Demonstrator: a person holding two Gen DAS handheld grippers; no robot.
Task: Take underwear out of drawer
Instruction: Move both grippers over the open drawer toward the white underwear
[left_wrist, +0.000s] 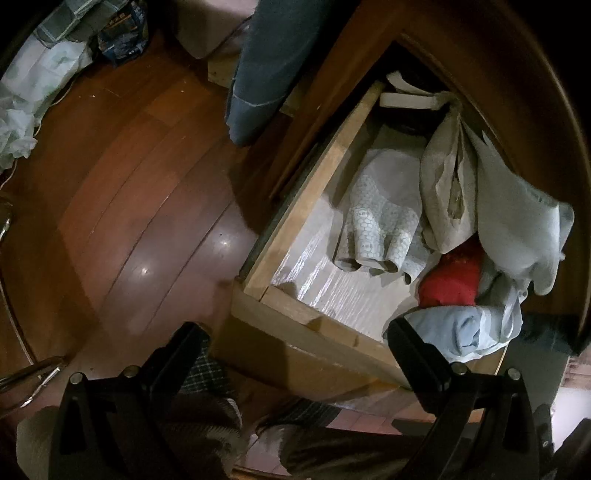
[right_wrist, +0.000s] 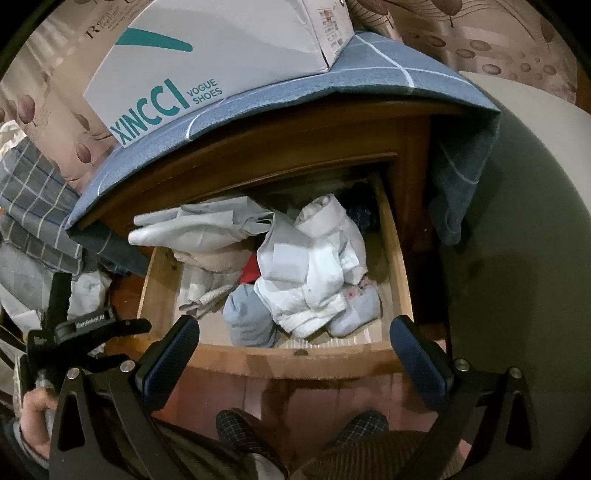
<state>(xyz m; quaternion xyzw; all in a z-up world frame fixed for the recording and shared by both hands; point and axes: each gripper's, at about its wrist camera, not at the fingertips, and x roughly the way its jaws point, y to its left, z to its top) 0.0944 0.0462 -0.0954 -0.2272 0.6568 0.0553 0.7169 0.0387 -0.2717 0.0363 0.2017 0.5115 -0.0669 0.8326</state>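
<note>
Presently the drawer (right_wrist: 400, 280) stands pulled out of the wooden cabinet (right_wrist: 295, 147), which carries a blue cloth (right_wrist: 295, 99) and a shoe box (right_wrist: 207, 55) on top. My slippered feet are on the floor in front of it.

Contents: a loose heap of soft garments fills the right and middle of the drawer; the left part of its pale floor is bare. I cannot tell with certainty which pieces are underwear. A white crumpled bundle (right_wrist: 314, 269) lies uppermost, its long axis running front to back. A grey-blue rolled piece (right_wrist: 247, 317) sits just beside it at the front wall, with a red piece (left_wrist: 452, 277) behind. A honeycomb-patterned cloth (left_wrist: 376, 225) lies flat toward the bare side.

My right tongs (right_wrist: 295, 354) hang apart, empty, squarely before the drawer front, with the heap straight ahead between the finger lines. My left tongs (left_wrist: 295, 354) are also apart and empty, off the drawer's left front corner, the heap lying ahead and to their right.

Judgement: the right tongs are nearer and better aligned; they need only advance forward and down onto the front roll or the white bundle.
</note>
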